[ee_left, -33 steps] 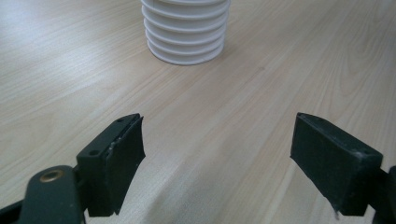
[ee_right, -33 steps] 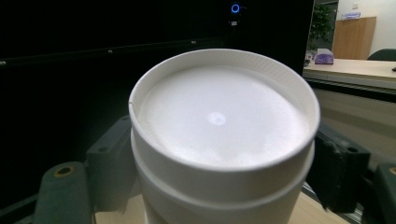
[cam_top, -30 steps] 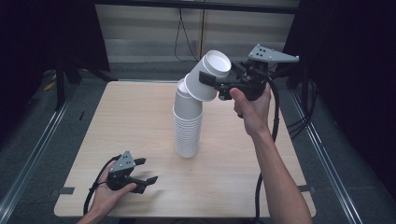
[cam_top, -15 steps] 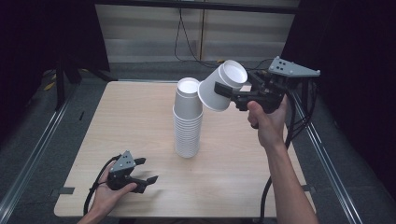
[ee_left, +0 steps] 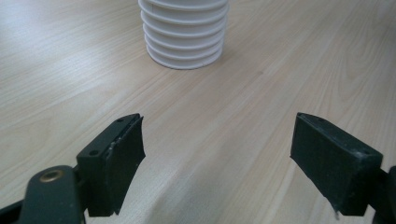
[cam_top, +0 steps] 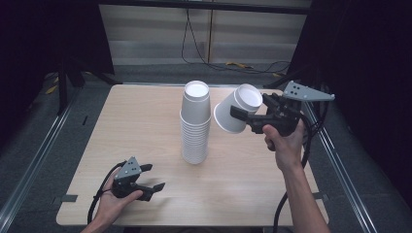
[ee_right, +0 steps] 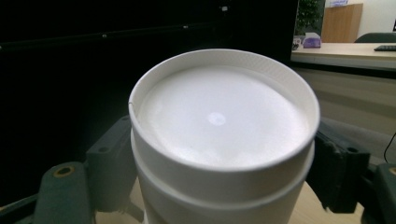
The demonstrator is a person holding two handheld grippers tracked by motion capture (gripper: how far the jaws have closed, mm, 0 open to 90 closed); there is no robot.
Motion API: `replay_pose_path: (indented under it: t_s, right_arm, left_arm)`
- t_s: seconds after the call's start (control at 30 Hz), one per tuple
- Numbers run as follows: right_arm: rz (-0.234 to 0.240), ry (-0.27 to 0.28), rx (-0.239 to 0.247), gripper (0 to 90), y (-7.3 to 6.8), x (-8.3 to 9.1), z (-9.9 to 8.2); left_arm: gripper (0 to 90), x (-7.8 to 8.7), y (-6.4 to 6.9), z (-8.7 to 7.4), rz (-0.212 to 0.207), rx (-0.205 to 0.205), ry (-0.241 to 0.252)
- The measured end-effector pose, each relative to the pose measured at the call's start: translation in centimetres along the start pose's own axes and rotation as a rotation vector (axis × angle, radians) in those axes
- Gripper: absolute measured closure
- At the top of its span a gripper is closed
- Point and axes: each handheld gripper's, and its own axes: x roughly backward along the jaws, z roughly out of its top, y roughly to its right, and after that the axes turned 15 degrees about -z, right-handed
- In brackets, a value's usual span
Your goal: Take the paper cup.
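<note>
A tall stack of upturned white paper cups point(cam_top: 196, 124) stands near the middle of the wooden table point(cam_top: 136, 116); its lower rims point(ee_left: 184, 32) show in the left gripper view. My right gripper point(cam_top: 243, 115) is in the air to the right of the stack's top, shut on a white paper cup point(cam_top: 236, 109) that is tilted with its mouth toward the stack. The cup's recessed base point(ee_right: 219, 121) faces the right gripper view, with a jaw pressed on each side. My left gripper point(cam_top: 153, 177) rests low at the table's front left, open, with bare wood between its jaws point(ee_left: 217, 154).
Bare tabletop lies to the left of the stack and in front of it. Cables point(cam_top: 204, 48) run over the grey floor behind the table. Metal rails point(cam_top: 29, 165) flank the table, with dark curtains on both sides.
My right gripper has carried the cup off the top of the stack, to the right and lower down, turning its mouth toward the stack. The left gripper has stayed in place.
</note>
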Motion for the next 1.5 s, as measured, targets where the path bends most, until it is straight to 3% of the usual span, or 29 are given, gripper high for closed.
replay_pose_path:
  t_s: [0.27,0.57,0.83,1.03,1.13,1.33,1.5]
  right_arm:
    - [0.029,-0.035,-0.013,21.4,-0.1,0.0,-2.9]
    - [0.141,-0.072,-0.021,21.4,-0.9,-1.3,-6.2]
    - [0.164,-0.125,-0.034,21.5,-1.6,-2.5,-8.3]
    - [0.172,-0.151,-0.04,21.5,-1.5,-2.7,-9.4]
    - [0.171,-0.182,-0.049,21.5,-1.3,-2.7,-10.0]
    - [0.188,-0.204,-0.069,21.5,-1.2,-3.1,-11.2]
    - [0.238,-0.209,-0.089,21.5,-1.9,-4.2,-12.0]
  left_arm:
    - [17.1,0.1,0.2,0.3,-0.008,-0.003,0.017]
    - [17.1,-0.5,0.9,1.1,-0.027,-0.025,0.036]
    - [15.7,-1.0,1.7,2.8,-0.066,-0.075,0.079]
    - [15.6,-1.8,2.2,4.2,-0.095,-0.097,0.085]
    - [15.8,-2.2,2.3,4.8,-0.082,-0.099,0.103]
    - [15.7,-2.7,2.2,5.8,-0.137,-0.069,0.18]
    - [15.8,-2.6,2.8,5.7,-0.165,-0.068,0.182]
